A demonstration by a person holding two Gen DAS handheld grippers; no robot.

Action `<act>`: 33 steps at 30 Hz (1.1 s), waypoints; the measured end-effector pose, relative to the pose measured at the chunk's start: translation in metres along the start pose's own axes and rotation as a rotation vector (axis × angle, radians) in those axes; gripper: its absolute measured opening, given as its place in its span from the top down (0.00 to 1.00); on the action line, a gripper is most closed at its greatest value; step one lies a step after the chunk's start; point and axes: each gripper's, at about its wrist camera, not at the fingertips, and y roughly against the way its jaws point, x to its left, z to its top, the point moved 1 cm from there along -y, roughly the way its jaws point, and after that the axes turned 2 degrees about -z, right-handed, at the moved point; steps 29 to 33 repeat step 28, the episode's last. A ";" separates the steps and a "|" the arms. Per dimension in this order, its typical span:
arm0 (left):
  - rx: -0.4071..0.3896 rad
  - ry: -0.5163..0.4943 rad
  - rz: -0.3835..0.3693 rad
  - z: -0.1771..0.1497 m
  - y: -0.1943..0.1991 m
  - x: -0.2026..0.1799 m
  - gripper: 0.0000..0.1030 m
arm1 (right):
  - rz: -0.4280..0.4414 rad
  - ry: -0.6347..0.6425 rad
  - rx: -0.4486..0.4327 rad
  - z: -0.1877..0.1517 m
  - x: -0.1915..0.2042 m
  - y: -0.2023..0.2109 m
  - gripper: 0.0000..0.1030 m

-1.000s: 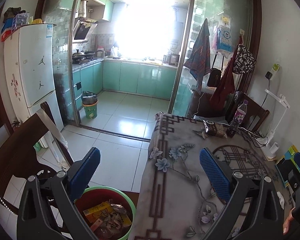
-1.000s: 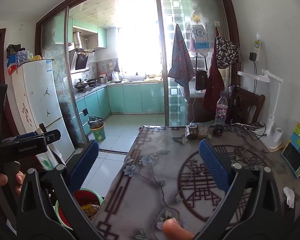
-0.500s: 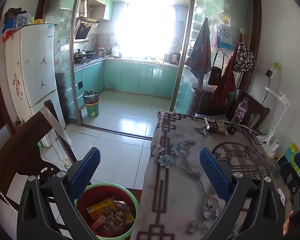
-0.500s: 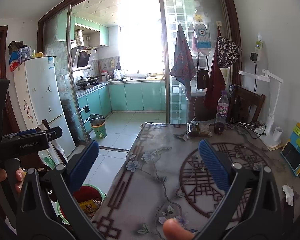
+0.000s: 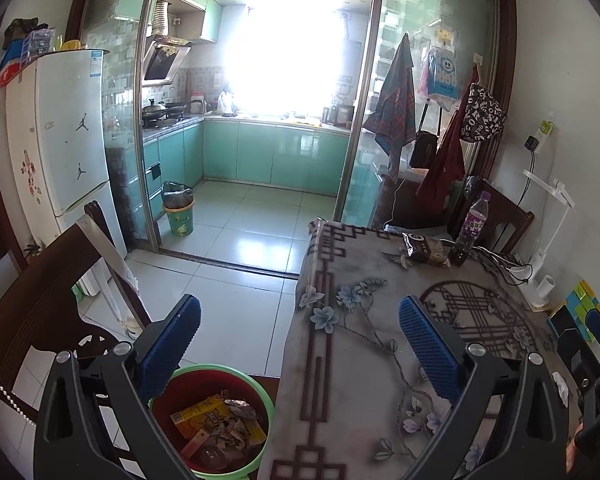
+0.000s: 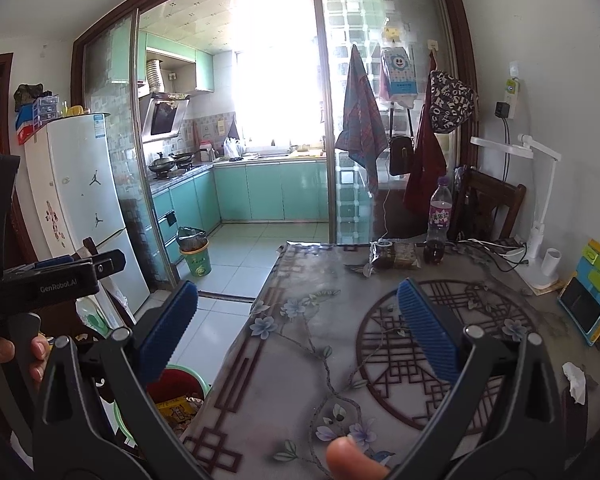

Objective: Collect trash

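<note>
A green bin with a red liner [image 5: 210, 420] stands on the floor at the table's left edge, holding wrappers and a yellow box; its rim [image 6: 180, 384] also peeks out in the right wrist view. My left gripper [image 5: 300, 344] hangs open above the bin and the table edge, holding nothing. My right gripper [image 6: 298, 324] is open over the patterned tablecloth [image 6: 300, 360], also holding nothing. A crumpled white tissue [image 6: 576, 384] lies at the table's right side. A dark snack packet [image 6: 394, 256] and a purple-labelled bottle [image 6: 438, 220] sit at the far end.
A dark wooden chair [image 5: 40, 312] stands left of the bin. A white desk lamp [image 6: 540, 208], cables and a phone on a coloured stand [image 6: 584, 308] line the right wall. Another chair [image 6: 488, 204] is behind the table. A white fridge [image 5: 60, 140] and the kitchen doorway lie ahead.
The left view has shifted a little, so more of the bin and its contents shows. The right gripper has drifted slightly. Both stay open and hold nothing.
</note>
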 end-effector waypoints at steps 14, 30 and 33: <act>0.033 -0.023 0.003 -0.007 -0.015 -0.025 0.07 | -0.010 -0.016 0.026 -0.004 -0.021 -0.007 0.04; 0.248 -0.100 -0.024 -0.095 -0.150 -0.149 0.07 | -0.135 -0.029 0.235 -0.060 -0.156 -0.064 0.04; 0.248 -0.100 -0.024 -0.095 -0.150 -0.149 0.07 | -0.135 -0.029 0.235 -0.060 -0.156 -0.064 0.04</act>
